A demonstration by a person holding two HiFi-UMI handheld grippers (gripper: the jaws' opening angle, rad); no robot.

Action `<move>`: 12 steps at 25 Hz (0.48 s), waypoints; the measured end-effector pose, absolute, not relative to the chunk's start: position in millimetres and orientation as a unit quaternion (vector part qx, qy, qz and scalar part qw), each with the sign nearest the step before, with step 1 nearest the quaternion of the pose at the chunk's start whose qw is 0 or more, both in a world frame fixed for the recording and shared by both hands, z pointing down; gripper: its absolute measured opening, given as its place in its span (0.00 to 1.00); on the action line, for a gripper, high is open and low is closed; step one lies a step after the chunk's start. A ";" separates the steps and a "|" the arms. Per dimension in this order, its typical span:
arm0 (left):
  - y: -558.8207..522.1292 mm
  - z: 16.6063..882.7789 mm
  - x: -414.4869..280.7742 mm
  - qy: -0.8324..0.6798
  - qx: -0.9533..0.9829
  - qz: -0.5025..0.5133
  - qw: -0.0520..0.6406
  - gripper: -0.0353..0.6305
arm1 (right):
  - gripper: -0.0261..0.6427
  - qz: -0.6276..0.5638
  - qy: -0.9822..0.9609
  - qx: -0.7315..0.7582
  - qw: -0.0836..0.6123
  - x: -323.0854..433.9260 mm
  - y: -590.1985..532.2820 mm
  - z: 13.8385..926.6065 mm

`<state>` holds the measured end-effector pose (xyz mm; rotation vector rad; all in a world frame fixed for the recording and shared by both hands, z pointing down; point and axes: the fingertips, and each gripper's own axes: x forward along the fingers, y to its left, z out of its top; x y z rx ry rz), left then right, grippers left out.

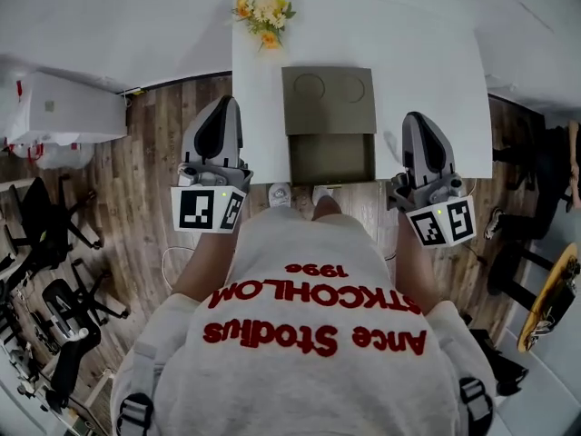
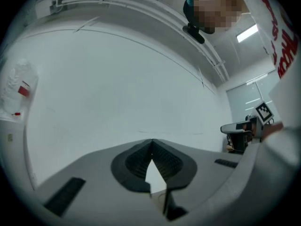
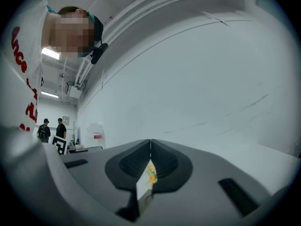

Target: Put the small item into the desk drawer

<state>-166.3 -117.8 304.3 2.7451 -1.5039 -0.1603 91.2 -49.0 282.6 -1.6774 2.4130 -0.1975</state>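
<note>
Drawer stands open at the counter edge, ahead and between the left gripper and right gripper, the right seemingly nearer. I can't pick out the small item.

Left gripper view: pressed together, empty.

Right gripper view: likewise pressed together, empty.

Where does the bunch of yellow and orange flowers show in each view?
Head view: bunch of yellow and orange flowers, top centre, at the white desk's far edge.
Left gripper view: not in it.
Right gripper view: a sliver at bottom centre, in the slit between the right gripper's jaws.
Shared landmark: the grey sweatshirt with red lettering.
</note>
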 end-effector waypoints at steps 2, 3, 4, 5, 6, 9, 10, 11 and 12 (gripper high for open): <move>-122.0 302.5 -161.8 -0.494 0.868 -0.049 0.002 0.06 | 0.05 -0.069 0.825 -0.552 0.101 98.1 -61.7 282.6; -123.8 301.1 -159.6 -0.501 0.864 -0.049 -0.001 0.06 | 0.05 -0.069 0.829 -0.545 0.101 101.9 -67.6 281.8; -126.0 299.4 -157.3 -0.507 0.860 -0.049 -0.004 0.06 | 0.05 -0.067 0.833 -0.539 0.102 105.9 -73.2 280.6; -128.8 297.5 -154.7 -0.514 0.857 -0.049 -0.008 0.06 | 0.05 -0.066 0.837 -0.533 0.104 110.1 -78.7 279.3; -131.9 295.7 -151.7 -0.519 0.853 -0.051 -0.012 0.06 | 0.05 -0.065 0.841 -0.527 0.105 114.4 -83.7 278.2; -138.4 292.6 -139.6 -0.534 0.843 -0.053 -0.017 0.06 | 0.05 -0.061 0.851 -0.511 0.104 126.3 -95.3 277.2; -140.0 291.9 -134.9 -0.538 0.841 -0.054 -0.019 0.06 | 0.05 -0.060 0.854 -0.506 0.103 129.5 -98.7 277.3; -141.4 291.3 -130.1 -0.541 0.839 -0.054 -0.020 0.06 | 0.05 -0.060 0.858 -0.501 0.101 132.5 -101.9 277.4; -142.7 290.7 -125.0 -0.543 0.838 -0.054 -0.020 0.06 | 0.05 -0.059 0.861 -0.496 0.099 135.2 -104.9 277.9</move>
